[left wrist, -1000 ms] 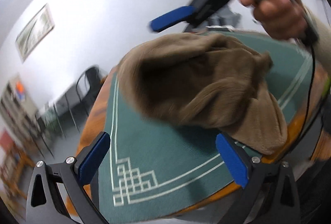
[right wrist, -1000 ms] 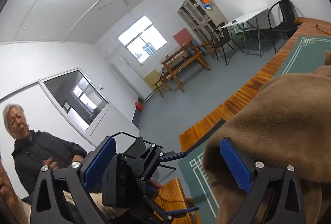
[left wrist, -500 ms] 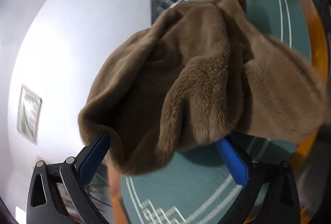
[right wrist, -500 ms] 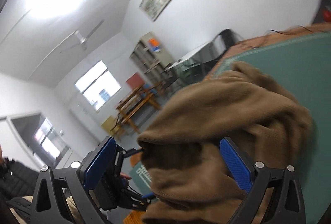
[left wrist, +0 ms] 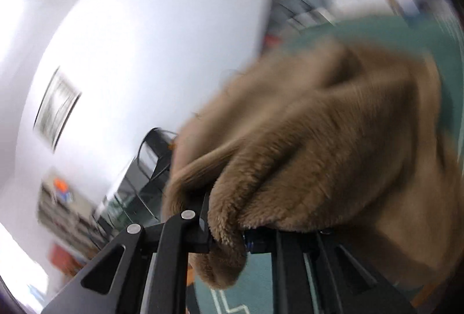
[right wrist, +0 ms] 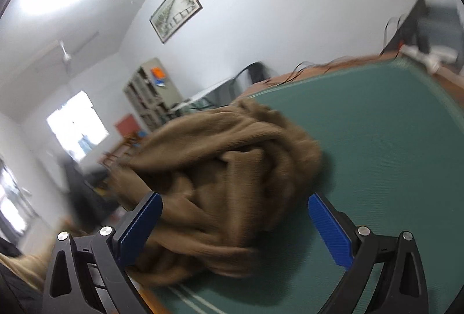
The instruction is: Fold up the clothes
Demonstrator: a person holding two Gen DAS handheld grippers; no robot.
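Left wrist view: the left gripper [left wrist: 229,229] has its jaws closing, clenched on a fold of the brown fleece garment [left wrist: 333,140], which bulges up and away from the jaws and drapes to the right. Below and behind the garment lies the green mat [left wrist: 377,32] with its white line pattern. A framed picture [left wrist: 56,106] hangs on the white wall beyond; this view is blurred.

Right wrist view: the right gripper [right wrist: 235,229] has its jaws spread wide, released, with the crumpled garment [right wrist: 220,177] lying just ahead, between the blue pads [right wrist: 140,225] but not pressed by them. The garment rests on the green mat [right wrist: 377,140] near its left edge. The wooden tabletop [right wrist: 290,77] borders the mat farther off; a shelf [right wrist: 153,90] stands against the far wall.
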